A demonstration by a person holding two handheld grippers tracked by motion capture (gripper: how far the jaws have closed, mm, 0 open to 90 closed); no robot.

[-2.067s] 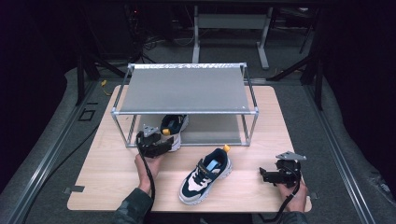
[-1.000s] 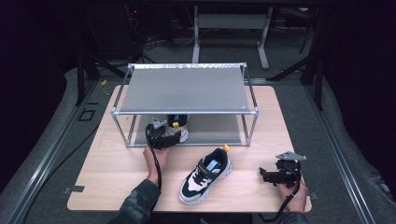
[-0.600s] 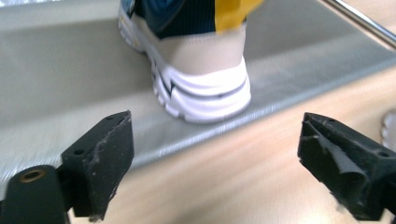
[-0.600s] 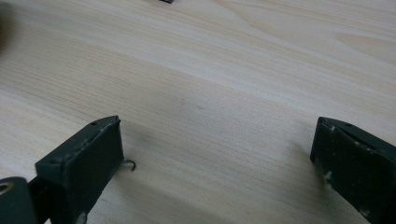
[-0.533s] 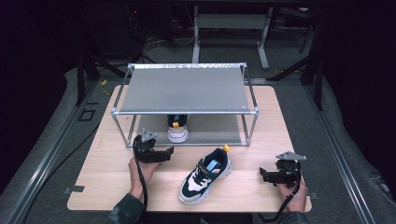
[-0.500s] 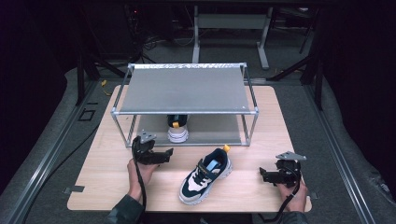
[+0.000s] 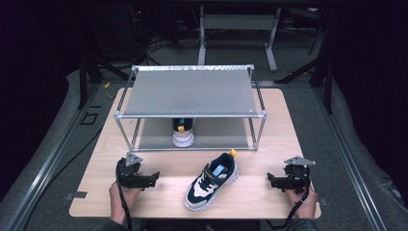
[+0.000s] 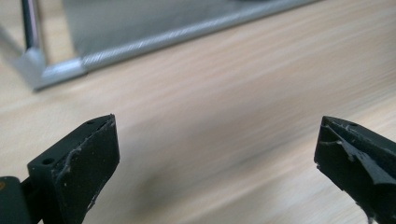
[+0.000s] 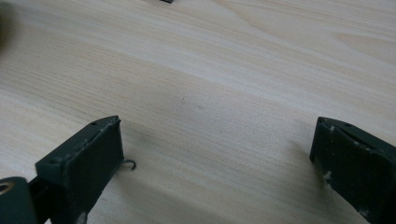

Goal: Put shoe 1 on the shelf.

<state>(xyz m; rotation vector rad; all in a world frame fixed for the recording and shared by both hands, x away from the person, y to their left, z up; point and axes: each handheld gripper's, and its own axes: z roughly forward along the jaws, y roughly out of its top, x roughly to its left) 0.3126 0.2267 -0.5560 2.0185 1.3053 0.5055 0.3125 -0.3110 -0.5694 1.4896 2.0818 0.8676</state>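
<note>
On the wooden table [image 7: 269, 120] stood a metal-framed rack [image 7: 192, 91] with a grey top and a lower shelf, and on that lower shelf, near its front edge and about the middle, one sneaker [image 7: 183, 133] was stowed with its heel end facing the person. Its mate, the second sneaker [image 7: 212, 181], lay on the table in front of the rack, at roughly 6 o'clock from the stowed one, its toe pointing toward 7 o'clock and its heel toward 1 o'clock. The left claw [image 7: 154, 177] sat at about 9 o'clock from that loose shoe, near it but apart, jaws spread wide and holding nothing; its own view looked across bare wood toward a corner of the rack's frame [image 8: 56, 70], with the picture somewhat blurred. The right claw [image 7: 270, 180] rested at about 3 o'clock from the shoe, also released and empty, its view showing plain table between the two black jaws. Judging from this layout, the work was putting a pair of shoes onto the rack's lower shelf, with one shoe placed and the other not yet picked up; the step in hand looked like turning to the second shoe. The next move would likely call for one claw to swing in toward the loose sneaker, close on its collar or side, lift it, and slide it under the top panel beside the first, low enough to pass beneath the front rail.
</note>
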